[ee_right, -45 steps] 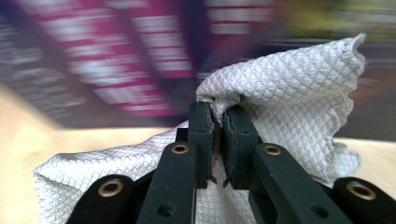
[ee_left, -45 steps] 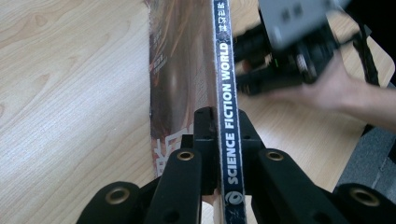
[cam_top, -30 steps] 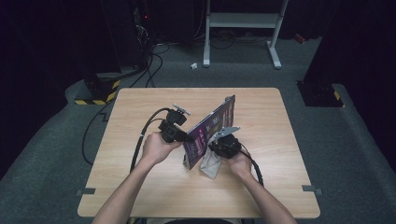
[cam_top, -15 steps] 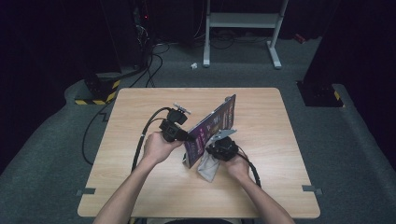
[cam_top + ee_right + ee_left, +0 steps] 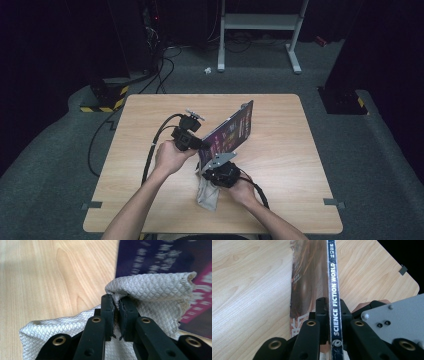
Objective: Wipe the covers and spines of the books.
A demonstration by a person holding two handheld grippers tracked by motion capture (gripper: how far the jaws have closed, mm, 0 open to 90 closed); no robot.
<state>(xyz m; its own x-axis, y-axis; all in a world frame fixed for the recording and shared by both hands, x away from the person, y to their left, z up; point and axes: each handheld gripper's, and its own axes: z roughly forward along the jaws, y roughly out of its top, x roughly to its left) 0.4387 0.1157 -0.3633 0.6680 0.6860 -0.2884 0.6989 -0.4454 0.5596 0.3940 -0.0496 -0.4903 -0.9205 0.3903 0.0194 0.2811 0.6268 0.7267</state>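
Note:
A magazine [image 5: 234,131] with a purple cover stands tilted on its edge in the middle of the wooden table [image 5: 285,120]. My left gripper [image 5: 199,145] is shut on its near end; in the left gripper view the jaws clamp the dark spine [image 5: 333,297] that reads SCIENCE FICTION WORLD. My right gripper [image 5: 212,172] is shut on a grey waffle-weave cloth [image 5: 207,194], just in front of the magazine's lower end. In the right gripper view the cloth [image 5: 152,290] is bunched between the pads and lies against the purple cover [image 5: 165,260]. The cloth's tail trails on the table toward the person.
Both forearms come in from the table's near edge. Cables trail from each gripper across the table's left and near parts. Beyond the far edge stand a white metal frame [image 5: 260,22] and dark equipment on the grey floor.
My right gripper has slid with the cloth toward the person and a little left, down along the magazine's cover. The left gripper and the magazine have stayed put.

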